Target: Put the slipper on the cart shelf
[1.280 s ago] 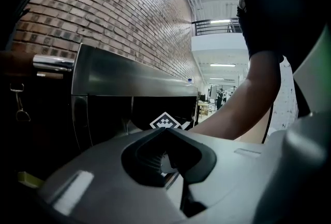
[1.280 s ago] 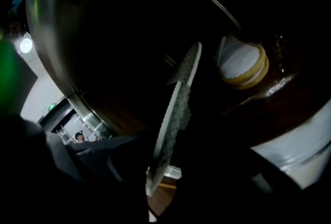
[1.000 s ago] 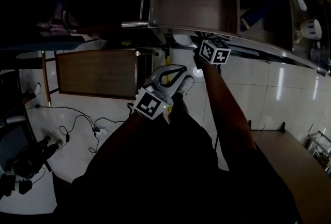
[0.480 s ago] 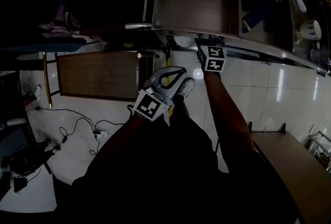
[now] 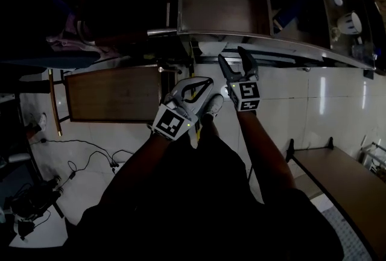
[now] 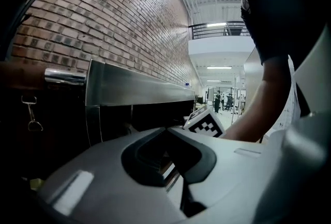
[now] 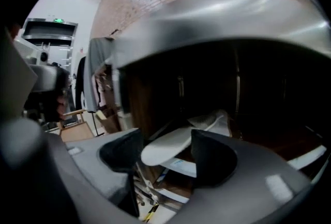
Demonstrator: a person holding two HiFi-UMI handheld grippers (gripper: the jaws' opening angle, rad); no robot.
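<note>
The pale, flat-soled slipper (image 7: pixel 173 146) lies on the dark lower shelf (image 7: pixel 178 185) of the steel-topped cart (image 7: pixel 217 11), straight ahead of the right hand-held gripper (image 5: pixel 232 56) and just beyond its tips. Its long axis runs away from that gripper, near end in line with the gap and far end deeper under the cart top, slanting toward the gripper's right. The right gripper's jaws have just been opening and now stand wide apart. The slipper's near end shows through the gap, but neither pad presses on it, so I judge it released and resting on the shelf.

That line-up is what the next move depends on. Because the sole points along the gripper's own axis, a straight pull back should clear it without nudging it off the shelf edge.

The left hand-held gripper (image 5: pixel 208 81) hangs beside and a little behind the right one, its tips closed together on nothing. It is the farther of the two from the slipper.
</note>
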